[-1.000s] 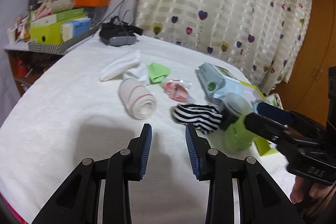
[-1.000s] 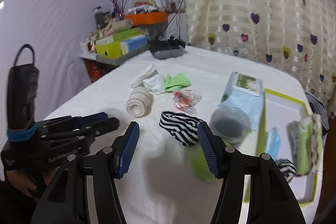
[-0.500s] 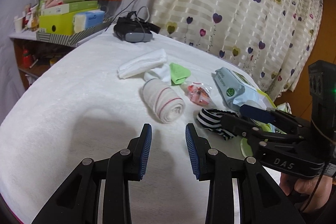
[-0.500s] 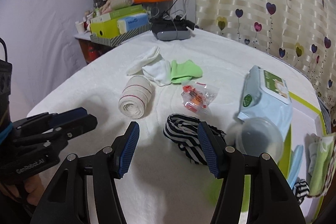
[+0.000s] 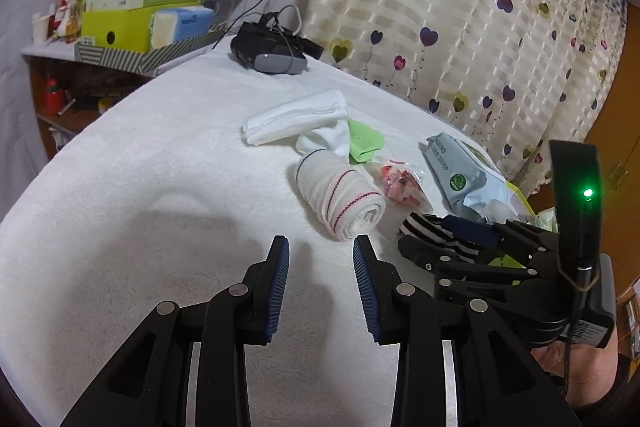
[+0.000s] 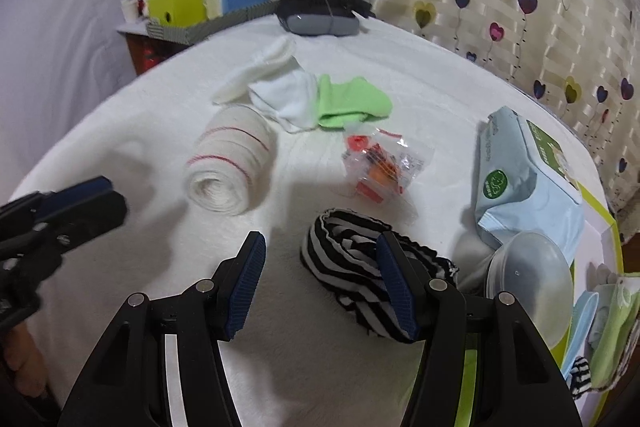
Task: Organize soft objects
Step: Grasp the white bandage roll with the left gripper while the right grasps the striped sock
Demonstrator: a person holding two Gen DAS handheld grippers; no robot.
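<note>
Both hand-held grippers moved closer — right one (image 6: 320, 259) now over striped cloth (image 6: 352, 267).

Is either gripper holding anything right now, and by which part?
Nothing is held. The left gripper and right gripper are both open over the bed.

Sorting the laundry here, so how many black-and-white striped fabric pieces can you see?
2. One striped piece lies on the white cover under the right tongs; a smaller striped piece sits in the green-edged tray at far right. More may be hidden there.
</note>
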